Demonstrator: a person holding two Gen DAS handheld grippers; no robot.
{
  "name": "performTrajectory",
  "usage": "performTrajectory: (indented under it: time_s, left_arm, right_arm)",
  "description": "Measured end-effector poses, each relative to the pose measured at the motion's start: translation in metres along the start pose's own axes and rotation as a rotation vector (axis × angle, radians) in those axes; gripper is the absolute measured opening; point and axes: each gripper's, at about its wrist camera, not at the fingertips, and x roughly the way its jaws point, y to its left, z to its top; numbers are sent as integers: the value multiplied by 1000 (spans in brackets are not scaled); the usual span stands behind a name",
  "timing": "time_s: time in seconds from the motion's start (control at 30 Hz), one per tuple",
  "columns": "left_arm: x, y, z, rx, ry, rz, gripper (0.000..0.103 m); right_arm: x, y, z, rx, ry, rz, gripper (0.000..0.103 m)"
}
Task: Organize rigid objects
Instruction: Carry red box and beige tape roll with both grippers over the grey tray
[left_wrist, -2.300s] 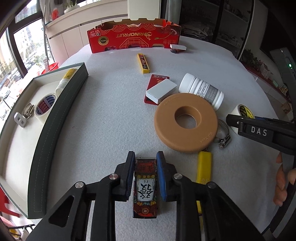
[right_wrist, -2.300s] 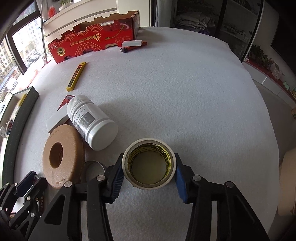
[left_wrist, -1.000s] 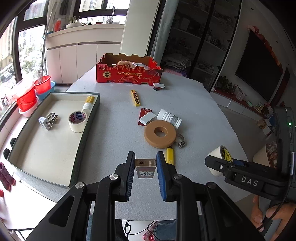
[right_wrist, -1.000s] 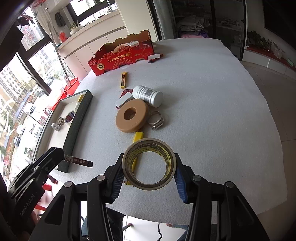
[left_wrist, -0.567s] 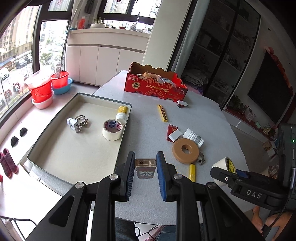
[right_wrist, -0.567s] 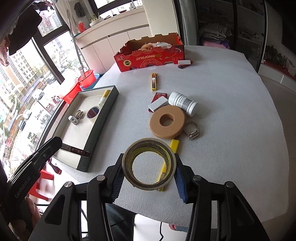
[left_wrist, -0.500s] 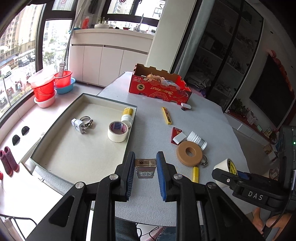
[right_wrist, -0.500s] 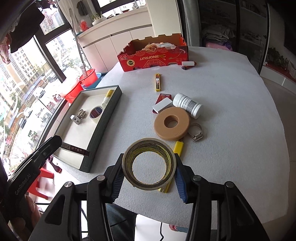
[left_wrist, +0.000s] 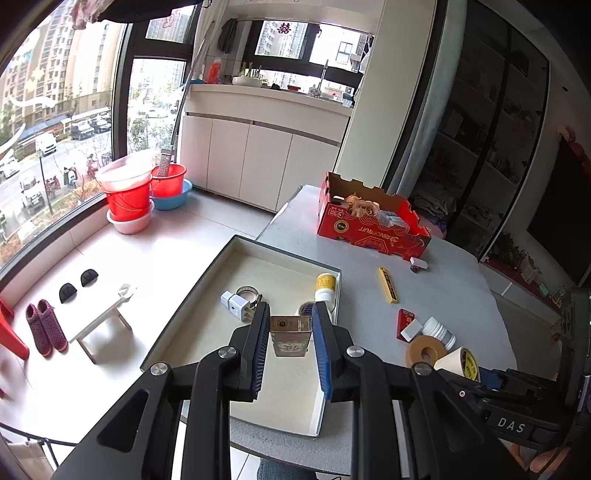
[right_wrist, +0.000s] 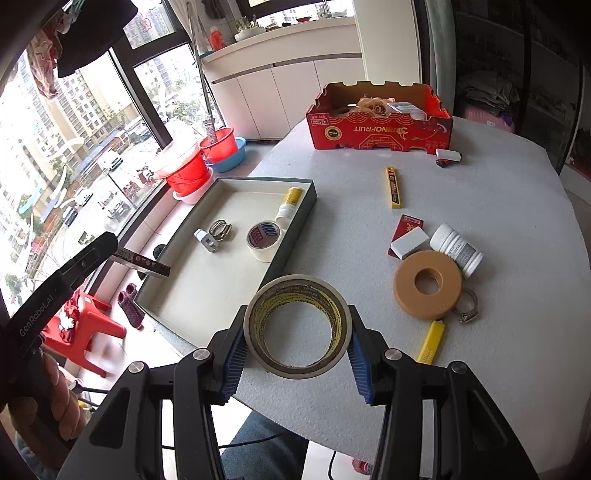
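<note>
My left gripper (left_wrist: 290, 332) is shut on a small dark patterned box (left_wrist: 289, 336), held in the air above the near part of the open tray (left_wrist: 207, 334). In the right wrist view the same box (right_wrist: 142, 263) shows at the tray's left side, sticking out of the left gripper. My right gripper (right_wrist: 295, 339) is shut on a roll of beige tape (right_wrist: 296, 326), which hangs over the table just right of the tray's near corner. The tray (right_wrist: 295, 230) holds a white plug (right_wrist: 205, 238), a hose clamp (right_wrist: 221, 227), a tape roll (right_wrist: 263, 240) and a small yellow-capped bottle (right_wrist: 290, 203).
On the grey table (right_wrist: 498, 206) lie a tan ring (right_wrist: 427, 284), a white jar (right_wrist: 457, 249), a white block on a red card (right_wrist: 406, 240), a hose clamp (right_wrist: 466, 306), a yellow lighter (right_wrist: 430, 341) and a yellow knife (right_wrist: 392, 186). A red carton (right_wrist: 380, 122) stands at the back.
Both grippers have swung left and risen with their loads. The left one with the box now hangs over the tray; the right one with the tape has neared the tray's corner.
</note>
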Motion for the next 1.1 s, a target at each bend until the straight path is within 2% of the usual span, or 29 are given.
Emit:
performTrajectory:
  time_s: [0.33, 0.43, 0.67, 1.1]
  left_arm:
    - [-17, 29, 49, 6, -85, 88, 26]
    - [-13, 36, 57, 18, -83, 122, 26]
    - [16, 42, 51, 23, -19, 152, 25]
    - [91, 32, 14, 47, 162, 159, 25]
  right_arm:
    - [6, 42, 39, -80, -41, 85, 50]
    - [9, 52, 52, -95, -56, 105, 50]
    - [26, 62, 70, -114, -60, 116, 50]
    - [87, 41, 59, -64, 66, 97, 50]
